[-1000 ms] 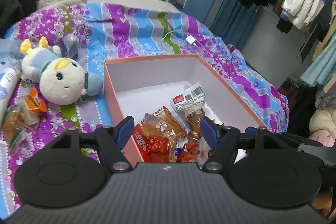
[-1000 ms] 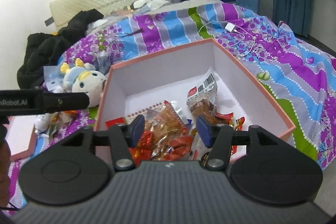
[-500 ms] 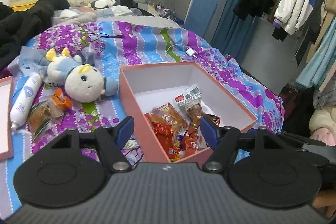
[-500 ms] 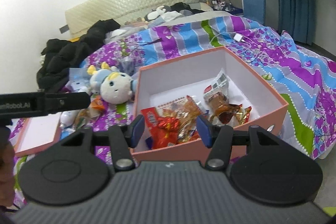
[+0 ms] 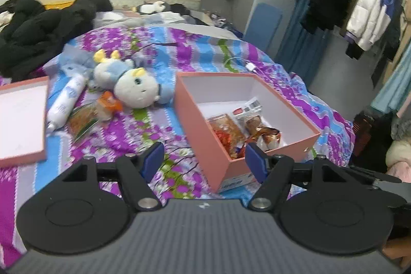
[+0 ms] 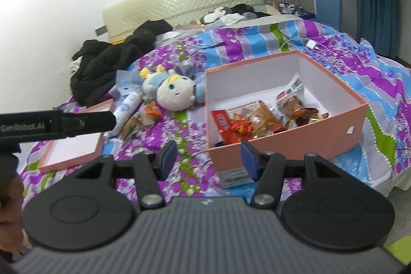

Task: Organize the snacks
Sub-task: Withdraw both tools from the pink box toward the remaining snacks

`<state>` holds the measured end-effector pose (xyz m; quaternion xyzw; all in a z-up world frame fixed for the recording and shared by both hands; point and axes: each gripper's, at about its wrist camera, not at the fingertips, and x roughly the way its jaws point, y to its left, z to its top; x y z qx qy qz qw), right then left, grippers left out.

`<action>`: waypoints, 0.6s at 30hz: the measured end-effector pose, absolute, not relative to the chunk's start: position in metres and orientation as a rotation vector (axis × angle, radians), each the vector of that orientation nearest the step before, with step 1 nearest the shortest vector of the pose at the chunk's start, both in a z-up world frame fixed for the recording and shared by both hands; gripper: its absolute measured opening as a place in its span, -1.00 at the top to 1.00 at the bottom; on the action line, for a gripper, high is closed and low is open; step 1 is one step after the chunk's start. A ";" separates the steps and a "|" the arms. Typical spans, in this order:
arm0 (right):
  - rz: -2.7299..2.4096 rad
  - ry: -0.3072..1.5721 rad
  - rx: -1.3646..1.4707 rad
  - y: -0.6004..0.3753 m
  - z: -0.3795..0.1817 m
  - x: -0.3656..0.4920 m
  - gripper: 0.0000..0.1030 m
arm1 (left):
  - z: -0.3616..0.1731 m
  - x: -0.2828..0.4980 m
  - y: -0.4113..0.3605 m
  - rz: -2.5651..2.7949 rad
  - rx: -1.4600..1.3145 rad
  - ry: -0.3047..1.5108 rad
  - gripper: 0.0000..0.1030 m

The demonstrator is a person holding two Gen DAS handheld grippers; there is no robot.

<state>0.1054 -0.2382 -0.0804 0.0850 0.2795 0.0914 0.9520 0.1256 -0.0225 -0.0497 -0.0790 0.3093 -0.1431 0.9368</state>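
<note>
Both grippers, left [image 5: 202, 158] and right [image 6: 208, 158], hang with fingers spread and empty above the bedspread, while the pink box [image 6: 334, 125] already holds several snack packets [image 6: 254, 123] and two loose packets [image 5: 90, 117] beside the plush toy [image 5: 136, 87] apparently remain.

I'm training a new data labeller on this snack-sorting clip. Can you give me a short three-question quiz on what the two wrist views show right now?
1. True or false: the pink box already holds snack packets.
2. Which lies nearest the plush toy? A) orange snack packet B) white charger C) box lid
3. Fill in: the jaws of the left gripper and right gripper are both ____.

Key: 1 true; 2 A; 3 open, holding nothing.
</note>
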 end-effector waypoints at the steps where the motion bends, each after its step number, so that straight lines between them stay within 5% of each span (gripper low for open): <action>1: 0.198 0.566 0.168 -0.236 -0.081 0.102 -0.10 | -0.051 0.120 -0.019 -0.284 -0.167 0.632 -0.44; 18: 0.329 0.611 0.130 -0.211 -0.099 0.091 -0.10 | -0.072 0.095 0.027 -0.162 -0.218 0.644 -0.50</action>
